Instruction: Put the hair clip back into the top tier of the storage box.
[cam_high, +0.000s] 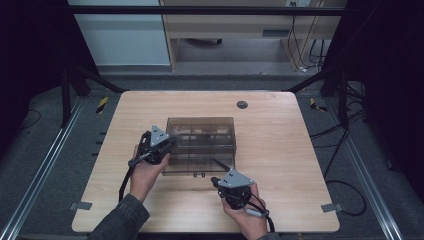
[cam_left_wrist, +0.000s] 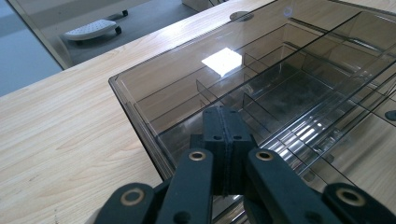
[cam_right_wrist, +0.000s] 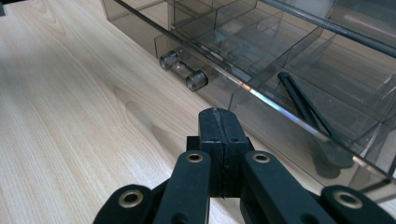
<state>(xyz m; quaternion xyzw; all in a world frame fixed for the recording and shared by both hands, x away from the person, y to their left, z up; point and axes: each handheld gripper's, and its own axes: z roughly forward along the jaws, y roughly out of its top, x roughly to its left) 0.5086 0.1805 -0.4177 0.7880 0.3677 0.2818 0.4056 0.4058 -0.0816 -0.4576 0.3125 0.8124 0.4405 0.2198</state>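
Observation:
A smoky clear plastic organiser box (cam_high: 201, 131) stands mid-table, its drawer (cam_high: 192, 164) pulled toward the person. The drawer is split into compartments (cam_right_wrist: 243, 44) and has a clear handle (cam_right_wrist: 183, 72) on its front. A thin black stick (cam_right_wrist: 303, 105) lies in one front compartment. My left gripper (cam_high: 171, 146) is shut with nothing in it, its tips (cam_left_wrist: 224, 115) over the box's left front corner (cam_left_wrist: 140, 107). My right gripper (cam_high: 214, 180) is also shut and holds nothing; its tips (cam_right_wrist: 218, 115) sit just in front of the drawer's front wall, to the right of the handle.
The wooden table (cam_high: 280, 150) has a round grey grommet (cam_high: 242, 104) behind the box. Black frame posts and cables stand on the floor at both sides. A pale cabinet (cam_high: 230, 20) stands beyond the far edge.

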